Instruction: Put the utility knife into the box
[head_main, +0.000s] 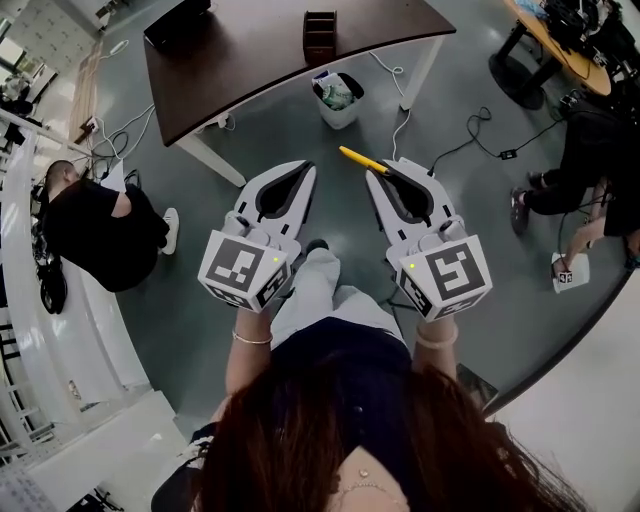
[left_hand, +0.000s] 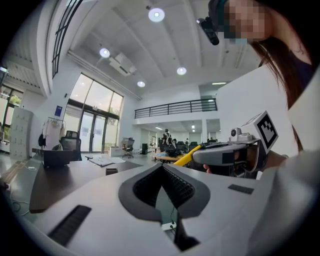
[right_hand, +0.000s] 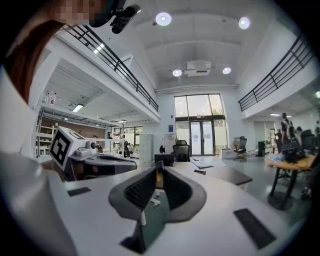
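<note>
1. White right gripper (head_main: 377, 175): jaws clenched on the slim yellow utility knife (head_main: 360, 159), whose end projects forward and to the left past the jaw tips.
2. White left gripper (head_main: 303, 170): jaws pressed together with nothing between them. It is held near the right one, above the grey floor (head_main: 470, 215).
3. Dark slotted box (head_main: 320, 36): upright on the dark brown table (head_main: 230, 60), well apart from the knife.

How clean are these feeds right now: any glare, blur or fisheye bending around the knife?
Head view: evenly lit and sharp, edges bowed; the yellow utility knife shows clearly at the tip of the right gripper. Left gripper view: heavy fisheye, black corners, ceiling lights flare without washing anything out. Right gripper view: same bending, near fingers soft, knife just a small end-on sliver.
</note>
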